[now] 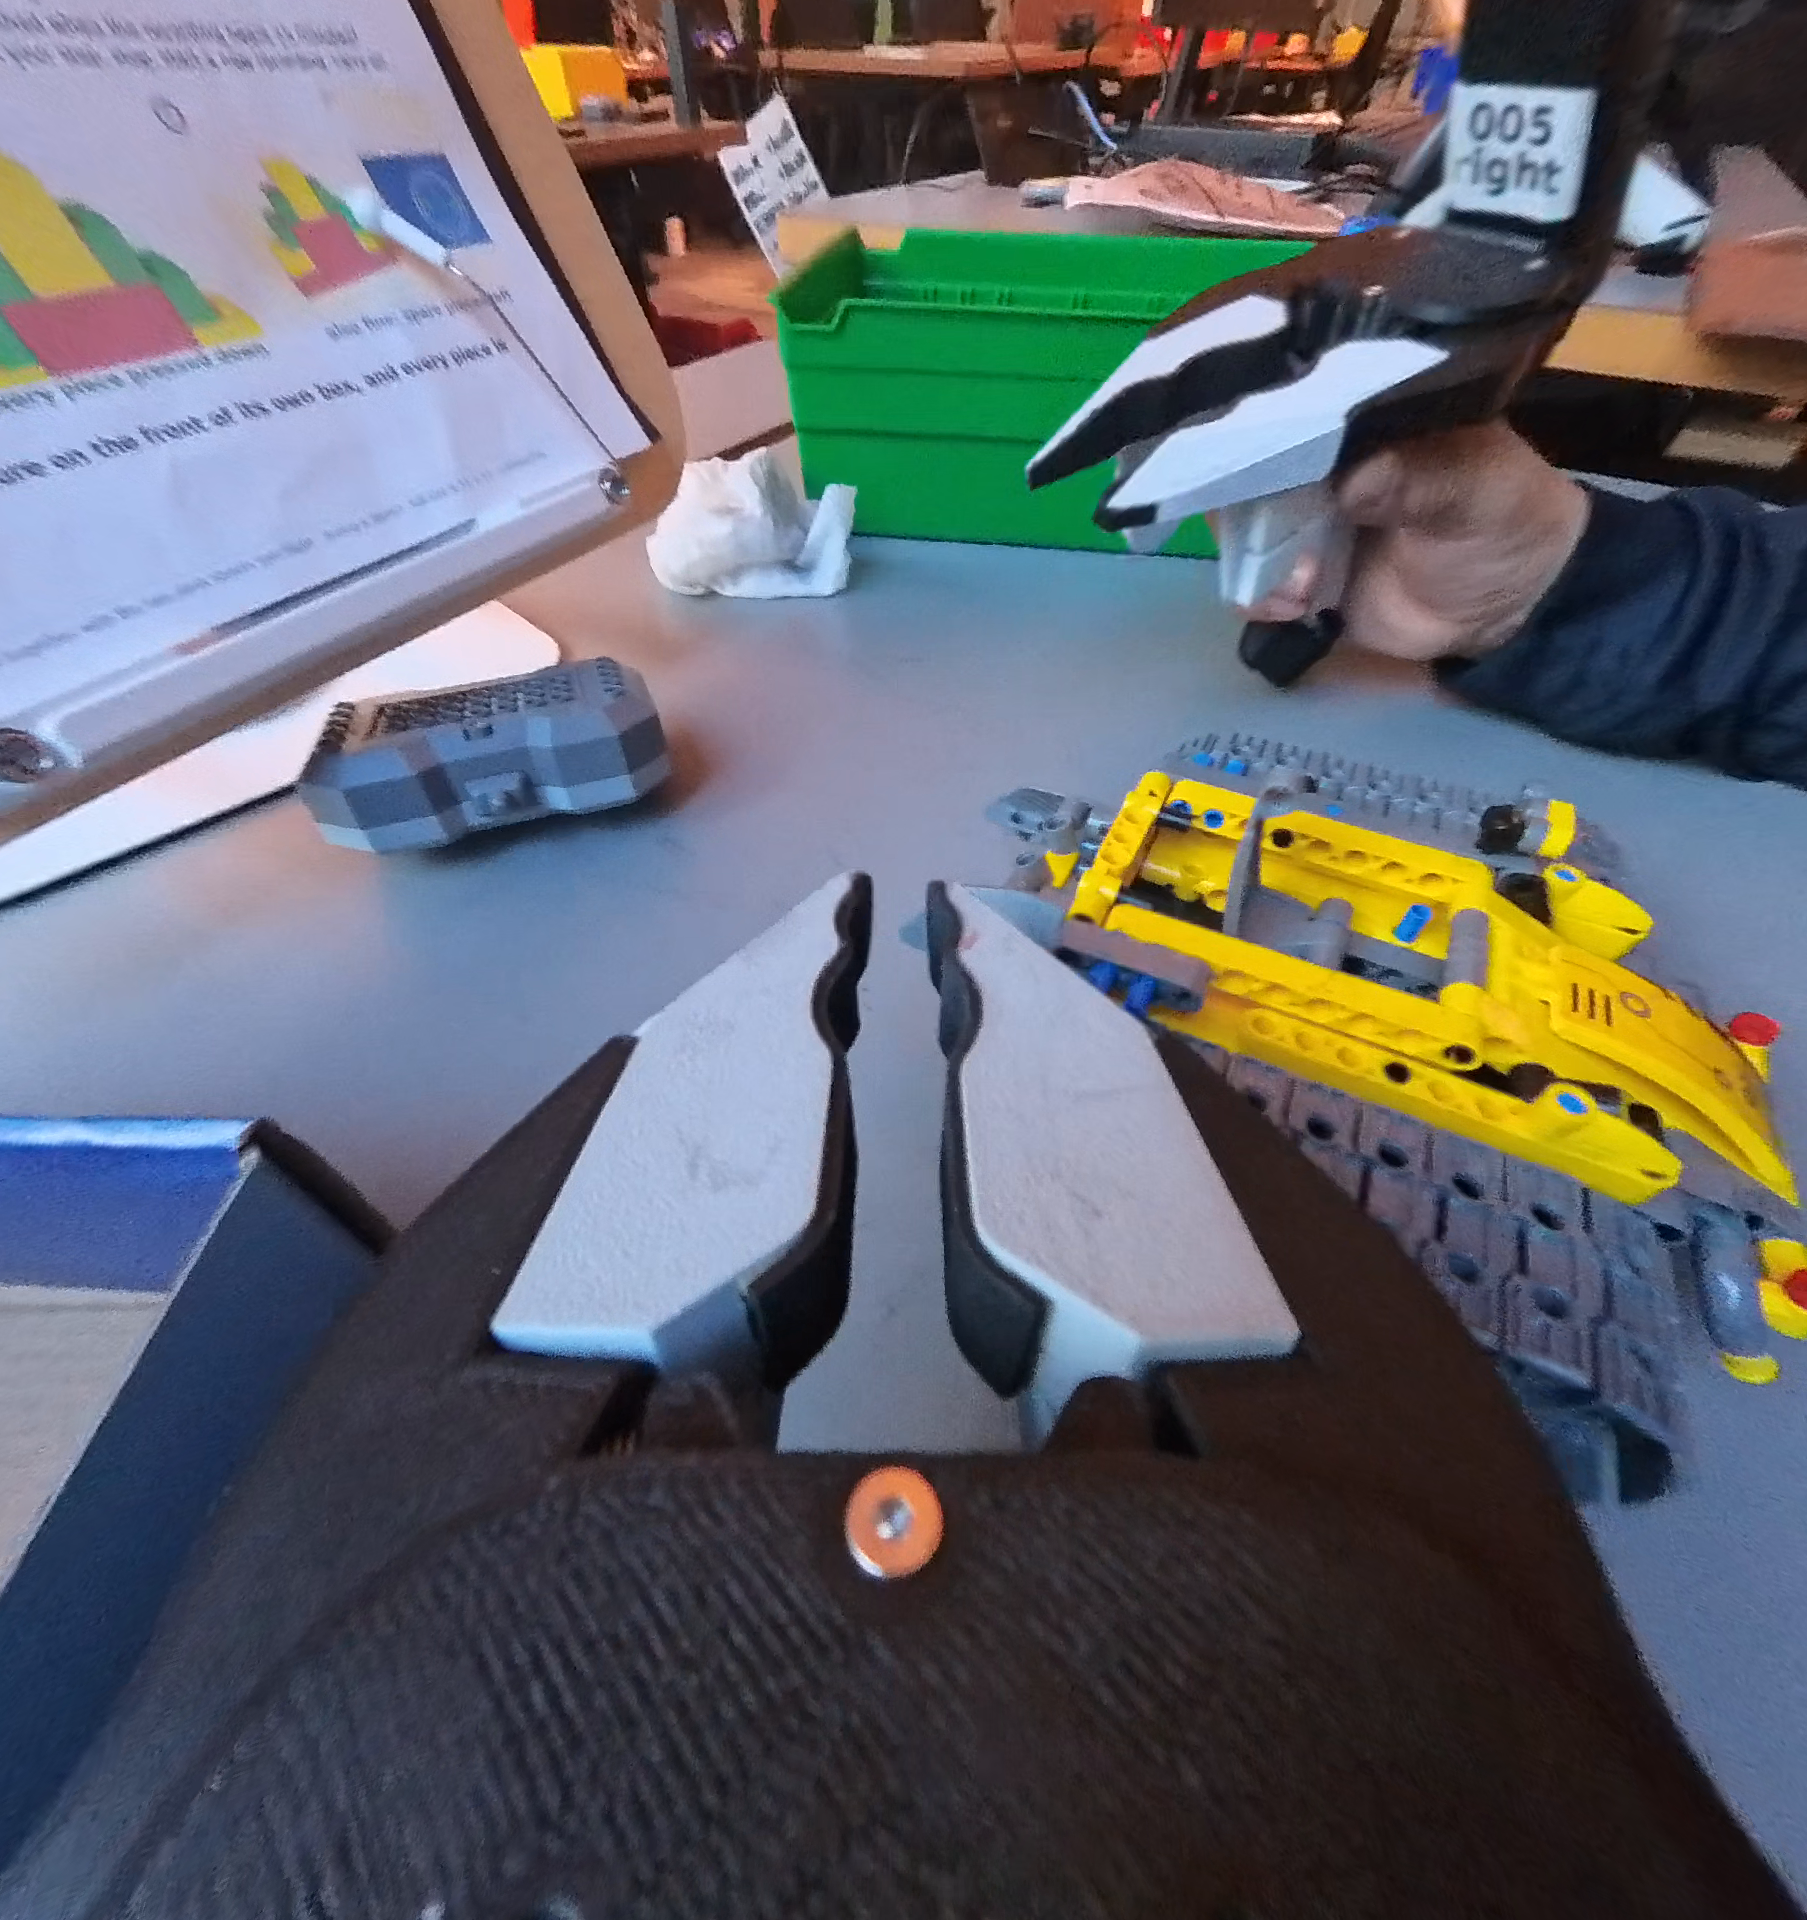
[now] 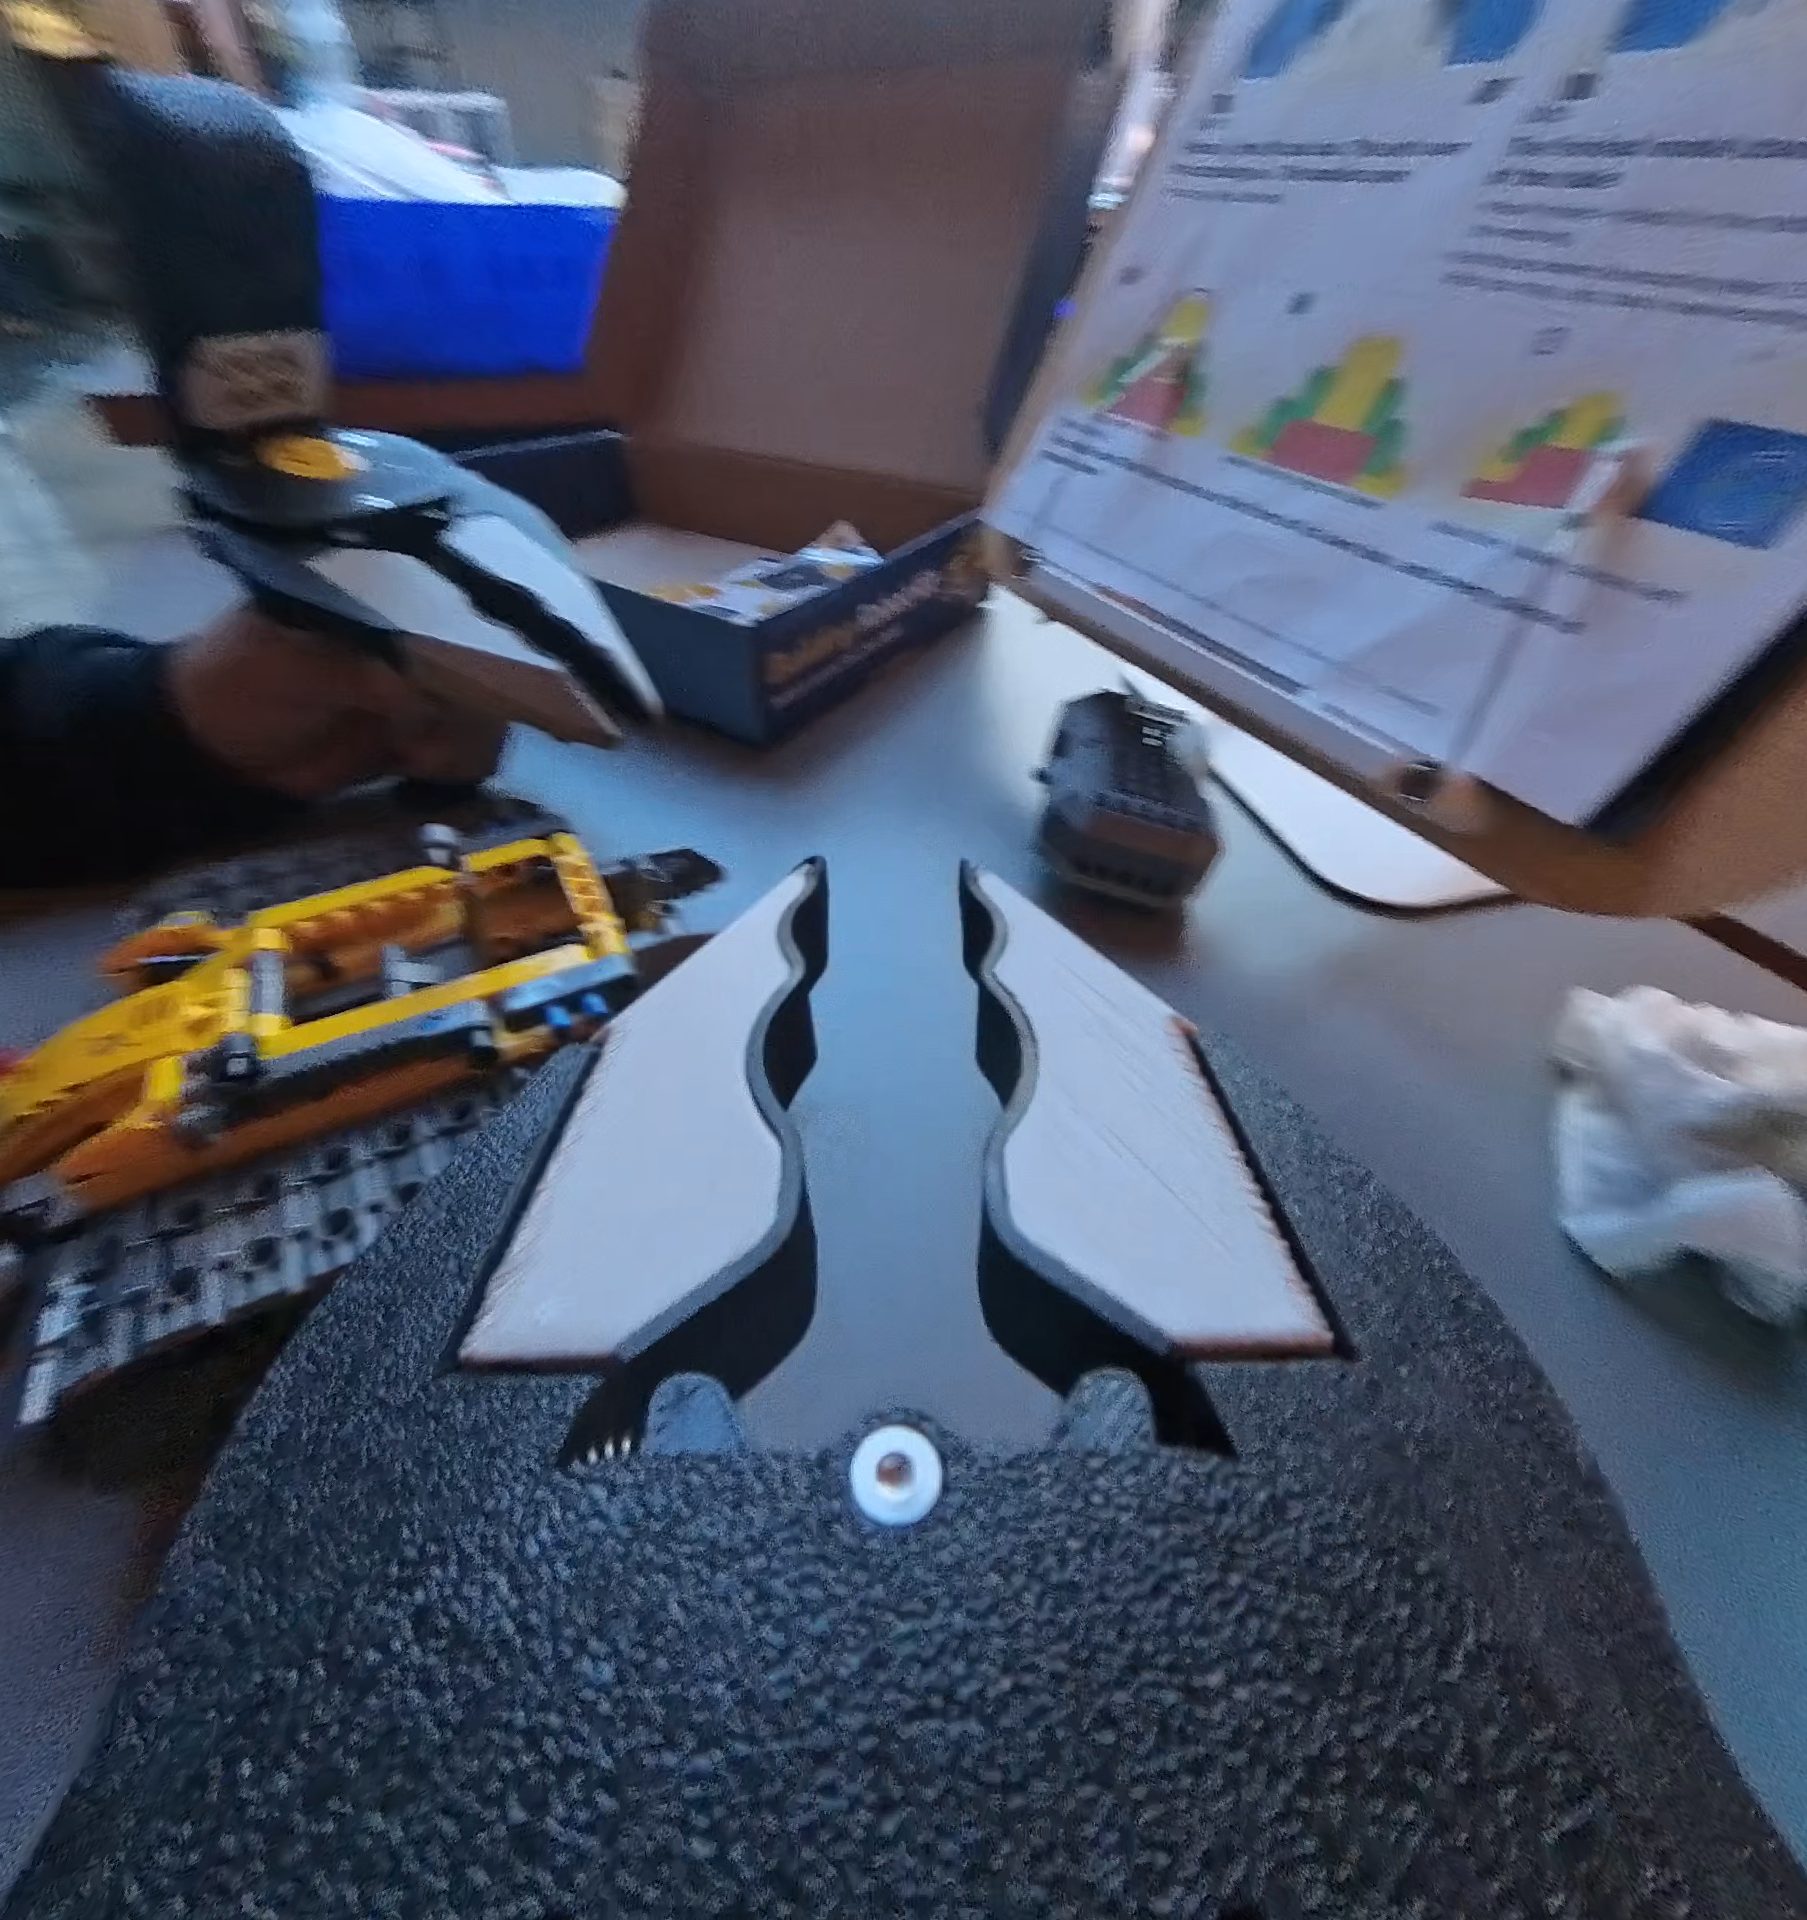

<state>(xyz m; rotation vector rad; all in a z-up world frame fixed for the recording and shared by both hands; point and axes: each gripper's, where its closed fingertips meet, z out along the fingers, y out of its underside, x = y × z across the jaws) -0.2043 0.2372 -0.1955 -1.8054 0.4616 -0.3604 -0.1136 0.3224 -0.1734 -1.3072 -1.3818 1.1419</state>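
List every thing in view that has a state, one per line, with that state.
left gripper: open, narrow gap, empty, above the table.
right gripper: open, empty.
yellow brick model: built, lying on a grey tread piece.
green bin: upright, open top.
dark box: lid open.
white tissue: crumpled.
instruction board: propped, tilted.

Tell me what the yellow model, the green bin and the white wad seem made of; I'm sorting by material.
Yellow model: glossy hard plastic, judging by the moulded pin holes and studded grey track.
Green bin: rigid plastic, smooth, with moulded ribs and a rim.
White wad: crumpled matte paper or tissue, going by its soft creases; which one is unclear.
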